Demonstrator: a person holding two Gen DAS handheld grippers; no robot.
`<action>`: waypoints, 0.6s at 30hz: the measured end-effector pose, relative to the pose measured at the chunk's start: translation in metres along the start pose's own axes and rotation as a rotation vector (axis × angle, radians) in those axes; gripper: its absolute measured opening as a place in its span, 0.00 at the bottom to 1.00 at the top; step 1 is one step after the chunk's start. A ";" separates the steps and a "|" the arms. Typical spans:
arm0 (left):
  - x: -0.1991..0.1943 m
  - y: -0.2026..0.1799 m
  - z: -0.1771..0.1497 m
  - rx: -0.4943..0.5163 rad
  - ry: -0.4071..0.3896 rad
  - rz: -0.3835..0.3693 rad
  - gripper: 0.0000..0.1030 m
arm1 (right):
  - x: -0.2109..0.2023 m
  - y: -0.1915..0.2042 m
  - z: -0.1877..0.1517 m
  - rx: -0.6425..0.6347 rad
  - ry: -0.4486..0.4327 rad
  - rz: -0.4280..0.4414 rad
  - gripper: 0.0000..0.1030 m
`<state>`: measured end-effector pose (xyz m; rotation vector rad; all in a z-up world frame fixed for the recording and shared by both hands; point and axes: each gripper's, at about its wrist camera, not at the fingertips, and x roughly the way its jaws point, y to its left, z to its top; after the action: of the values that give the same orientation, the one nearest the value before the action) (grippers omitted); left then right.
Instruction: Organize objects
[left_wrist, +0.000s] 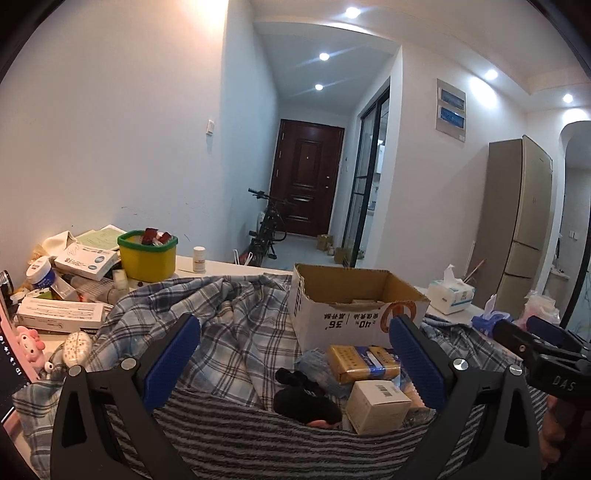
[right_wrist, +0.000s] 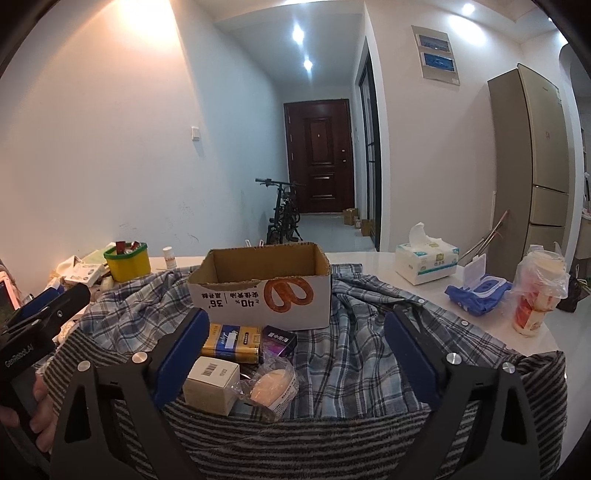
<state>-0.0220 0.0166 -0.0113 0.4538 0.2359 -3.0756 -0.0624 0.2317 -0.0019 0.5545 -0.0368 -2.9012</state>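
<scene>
My left gripper (left_wrist: 295, 354) stands open over a blue plaid shirt (left_wrist: 229, 321) spread on the table, its blue pads touching nothing. Ahead of it stands an open cardboard box (left_wrist: 354, 306). In front of that box lie a yellow carton (left_wrist: 364, 363), a small beige box (left_wrist: 376, 406) and a black object (left_wrist: 303, 395). My right gripper (right_wrist: 297, 350) is open too, above the same shirt (right_wrist: 362, 332). The beige box (right_wrist: 212, 380) sits by its left pad, with a wrapped bun (right_wrist: 271, 386), a purple box (right_wrist: 279, 339) and the yellow carton (right_wrist: 232, 341) between the pads. The cardboard box (right_wrist: 266, 291) stands beyond.
A grey striped cloth (right_wrist: 295, 443) lies nearest me. On the left are a yellow tub (left_wrist: 147, 258), a white bottle (left_wrist: 198, 258) and a heap of boxes (left_wrist: 59, 314). On the right are a tissue pack (right_wrist: 424, 264), wet wipes (right_wrist: 480, 288) and bagged cups (right_wrist: 539, 291).
</scene>
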 end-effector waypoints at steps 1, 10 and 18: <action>0.004 -0.001 -0.003 0.008 0.008 0.007 1.00 | 0.006 0.001 -0.002 -0.001 0.016 -0.002 0.92; 0.038 0.008 -0.021 -0.021 0.130 0.028 1.00 | 0.062 0.005 -0.024 0.019 0.205 0.045 0.90; 0.035 -0.002 -0.023 0.030 0.105 0.042 1.00 | 0.081 0.010 -0.040 0.009 0.289 0.066 0.89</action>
<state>-0.0493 0.0215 -0.0428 0.6148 0.1807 -3.0212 -0.1199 0.2066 -0.0676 0.9484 -0.0264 -2.7289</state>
